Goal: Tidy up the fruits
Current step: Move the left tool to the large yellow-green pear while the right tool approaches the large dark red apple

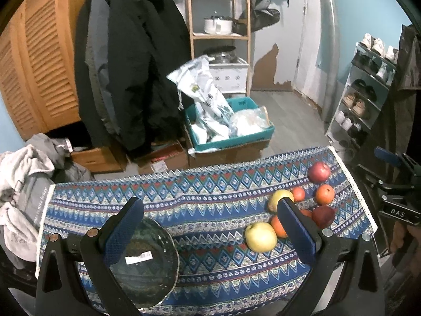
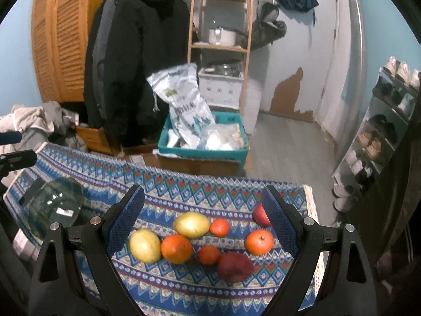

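A clear glass bowl (image 1: pixel 147 260) with a white sticker rests on the patterned tablecloth (image 1: pixel 200 197), under my left gripper's left finger. My left gripper (image 1: pixel 210 208) is open and holds nothing. Fruit lies at the table's right end: two yellow-green apples (image 1: pixel 260 237), oranges (image 1: pixel 325 194) and red apples (image 1: pixel 319 172). In the right wrist view my right gripper (image 2: pixel 202 197) hangs open above that fruit: yellow apples (image 2: pixel 145 246), a large orange (image 2: pixel 176 248), small oranges (image 2: pixel 209 255), a dark red apple (image 2: pixel 235 267). The glass bowl (image 2: pixel 56 208) is far left there.
The table edge (image 2: pixel 311 210) drops to a grey floor on the right. Beyond the table stand a teal bin (image 1: pixel 231 131) with plastic bags, cardboard boxes, a hanging black coat (image 1: pixel 131 60), a wooden shelf and a shoe rack (image 1: pixel 365 89). Piled clothes (image 1: pixel 23 184) lie left.
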`<state>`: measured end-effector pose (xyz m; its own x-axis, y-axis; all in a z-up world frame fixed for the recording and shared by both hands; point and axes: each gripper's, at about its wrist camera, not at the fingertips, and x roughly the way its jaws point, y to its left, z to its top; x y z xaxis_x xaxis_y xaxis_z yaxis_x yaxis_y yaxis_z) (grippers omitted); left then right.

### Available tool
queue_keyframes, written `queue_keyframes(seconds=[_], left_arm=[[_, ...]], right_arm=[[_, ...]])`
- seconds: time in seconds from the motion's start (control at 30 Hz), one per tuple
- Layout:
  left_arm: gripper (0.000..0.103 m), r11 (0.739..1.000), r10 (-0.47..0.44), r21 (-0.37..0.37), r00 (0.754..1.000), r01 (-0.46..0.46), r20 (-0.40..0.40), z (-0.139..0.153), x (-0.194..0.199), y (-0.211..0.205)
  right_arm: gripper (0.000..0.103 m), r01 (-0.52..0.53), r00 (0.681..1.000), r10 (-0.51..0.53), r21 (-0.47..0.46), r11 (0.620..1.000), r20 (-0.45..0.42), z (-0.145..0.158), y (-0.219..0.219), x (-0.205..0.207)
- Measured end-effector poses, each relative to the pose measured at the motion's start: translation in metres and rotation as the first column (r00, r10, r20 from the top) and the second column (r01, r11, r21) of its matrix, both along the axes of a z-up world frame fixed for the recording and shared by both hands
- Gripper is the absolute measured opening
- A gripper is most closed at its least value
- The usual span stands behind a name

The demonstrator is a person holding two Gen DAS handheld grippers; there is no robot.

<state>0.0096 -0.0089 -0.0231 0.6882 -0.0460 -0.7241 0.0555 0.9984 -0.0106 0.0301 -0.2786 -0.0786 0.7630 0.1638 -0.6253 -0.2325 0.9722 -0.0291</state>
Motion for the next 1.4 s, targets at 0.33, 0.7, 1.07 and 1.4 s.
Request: queue_keyframes(seconds=[0.33, 0.7, 1.07, 1.4], left_arm=[[0.102, 0.999, -0.050, 0.007, 0.994, 0.051, -0.102, -0.042, 0.018, -0.025], [0.102, 0.994, -0.094, 0.037, 0.971, 0.105, -0.220, -0.098, 0.041, -0.055], [0.102, 0.987, -0.147, 0.016, 0.925, 0.163, -0.349, -0.155, 0.062, -0.082], [0.102, 0.983, -0.172, -0.016, 0.883, 0.183, -0.438, -0.201, 0.075, -0.094]], right_arm=[[0.089, 0.065, 0.986, -0.065, -0.005, 0.998, -0.153, -0.034, -0.027, 0.019], [0.089, 0.114, 0.938, -0.120, -0.039, 0.993, -0.324, -0.088, -0.053, 0.038], [0.089, 0.102, 0.863, -0.129, -0.081, 0.991, -0.489, -0.148, -0.061, 0.055], [0.089, 0.048, 0.813, -0.113, -0.128, 0.991, -0.571, -0.184, -0.054, 0.062]])
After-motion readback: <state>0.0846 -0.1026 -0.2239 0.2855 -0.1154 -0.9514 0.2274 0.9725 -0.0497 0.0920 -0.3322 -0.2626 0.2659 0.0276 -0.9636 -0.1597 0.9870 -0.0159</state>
